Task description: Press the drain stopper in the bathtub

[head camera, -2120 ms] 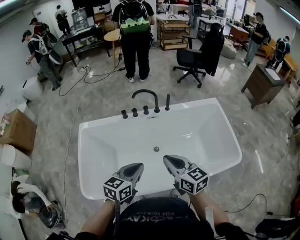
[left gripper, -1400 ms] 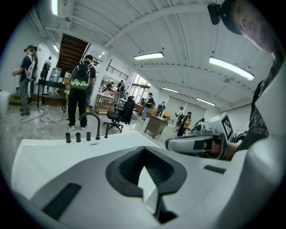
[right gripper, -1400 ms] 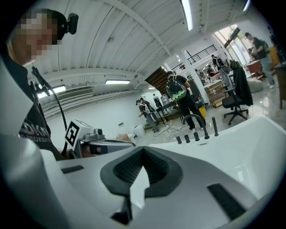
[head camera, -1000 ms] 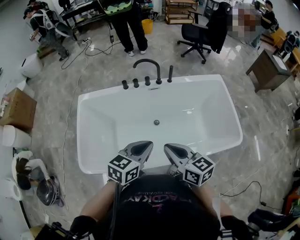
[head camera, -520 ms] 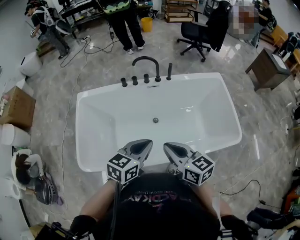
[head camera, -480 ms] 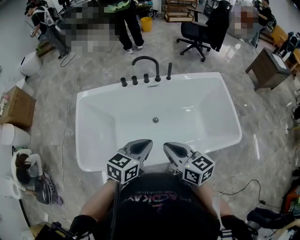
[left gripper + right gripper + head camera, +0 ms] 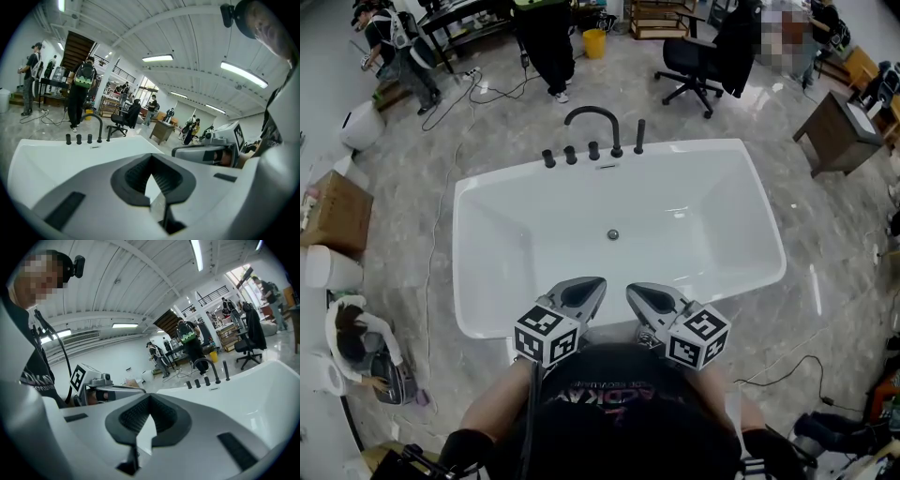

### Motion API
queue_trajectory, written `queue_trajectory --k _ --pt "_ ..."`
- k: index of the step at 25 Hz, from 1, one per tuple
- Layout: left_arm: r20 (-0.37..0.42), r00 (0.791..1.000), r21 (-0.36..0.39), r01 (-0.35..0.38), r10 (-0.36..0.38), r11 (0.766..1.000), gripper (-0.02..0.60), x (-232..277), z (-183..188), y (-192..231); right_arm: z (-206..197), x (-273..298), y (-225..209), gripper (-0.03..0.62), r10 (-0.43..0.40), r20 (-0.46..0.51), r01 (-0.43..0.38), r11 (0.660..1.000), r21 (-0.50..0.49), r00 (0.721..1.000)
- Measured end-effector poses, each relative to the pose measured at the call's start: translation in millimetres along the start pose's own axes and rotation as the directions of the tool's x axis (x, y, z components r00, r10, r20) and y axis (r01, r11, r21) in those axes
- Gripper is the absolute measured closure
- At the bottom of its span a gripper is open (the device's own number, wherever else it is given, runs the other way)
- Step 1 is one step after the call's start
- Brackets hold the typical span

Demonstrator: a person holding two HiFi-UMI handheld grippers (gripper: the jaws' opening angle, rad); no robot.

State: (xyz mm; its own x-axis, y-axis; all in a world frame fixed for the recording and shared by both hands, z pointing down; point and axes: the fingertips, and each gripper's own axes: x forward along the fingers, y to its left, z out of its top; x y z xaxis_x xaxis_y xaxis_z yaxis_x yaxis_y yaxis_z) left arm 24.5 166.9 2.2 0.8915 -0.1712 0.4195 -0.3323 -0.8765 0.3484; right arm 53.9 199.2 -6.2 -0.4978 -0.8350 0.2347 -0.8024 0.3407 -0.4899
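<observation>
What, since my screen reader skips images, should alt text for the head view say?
Seen from above, a person holds the left gripper and right gripper, both shut and empty, over the near rim of a white bathtub. The drain stopper sits untouched mid-floor; a black faucet stands on the far rim.

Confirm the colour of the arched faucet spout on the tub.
The faucet spout is black, as are the knobs beside it; clearest in the head view.

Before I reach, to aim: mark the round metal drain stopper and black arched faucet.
Round metal drain stopper (image 7: pixel 613 234): head view, centre.
Black arched faucet (image 7: pixel 617 150): head view, base.
</observation>
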Motion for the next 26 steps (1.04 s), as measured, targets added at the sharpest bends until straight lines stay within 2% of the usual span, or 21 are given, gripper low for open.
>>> queue_trajectory --k 26 --pt "0.007 1.0 0.001 -0.008 0.008 1.0 0.575 -6.2 -0.3 -0.6 -1.9 2.1 6.9 0.583 0.018 -0.014 -0.018 1.0 -0.016 1.0"
